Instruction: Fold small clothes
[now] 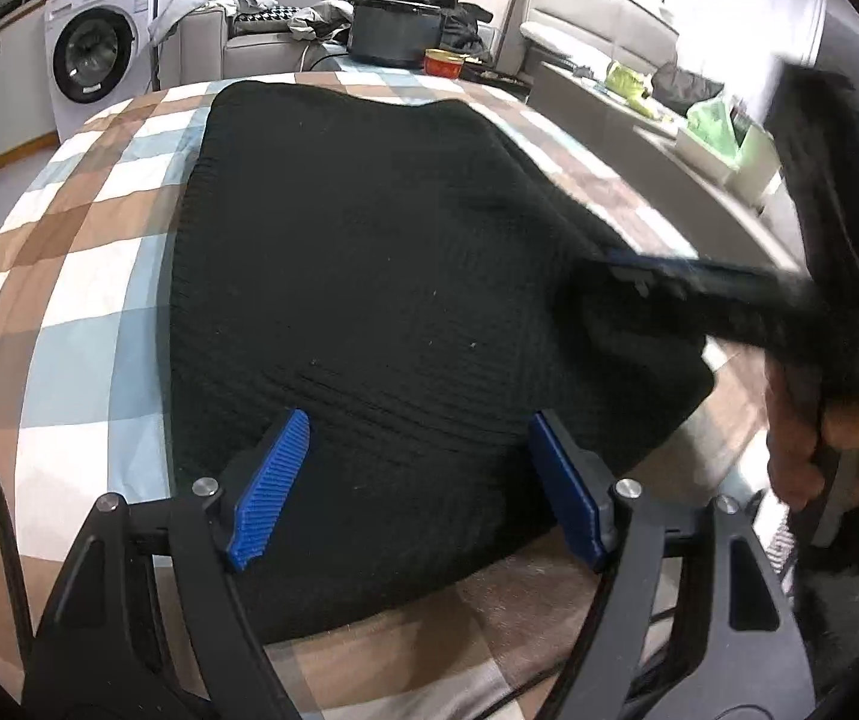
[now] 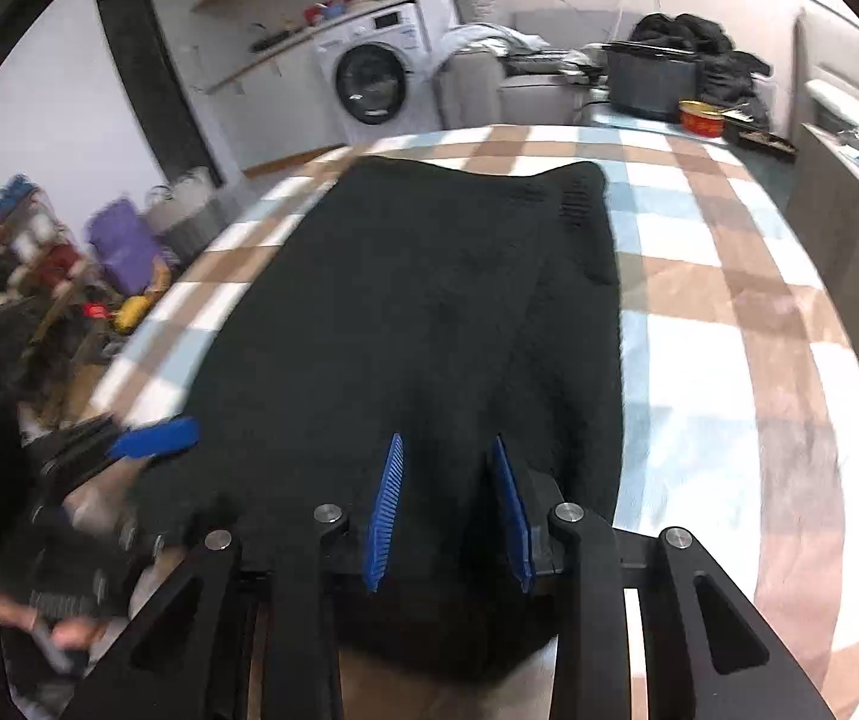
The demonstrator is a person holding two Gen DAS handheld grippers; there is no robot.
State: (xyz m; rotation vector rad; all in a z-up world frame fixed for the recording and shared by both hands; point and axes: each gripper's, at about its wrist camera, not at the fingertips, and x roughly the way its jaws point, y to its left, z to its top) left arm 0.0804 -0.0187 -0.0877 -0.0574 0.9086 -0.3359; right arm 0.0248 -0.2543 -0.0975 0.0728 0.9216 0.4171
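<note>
A black knit garment (image 1: 369, 276) lies flat on a checked cloth (image 1: 81, 312) that covers the tabletop, with one side folded over itself. The left gripper (image 1: 417, 480) hangs over the near edge of the garment; its blue pads (image 1: 270, 489) stand wide apart and press on nothing. The right gripper (image 2: 447, 510) is over the near right part of the garment, its jaws narrower but released, with no fabric pinched between them. Behind the tabletop stand a washing machine (image 1: 99, 48) and a sofa (image 1: 597, 24).
</note>
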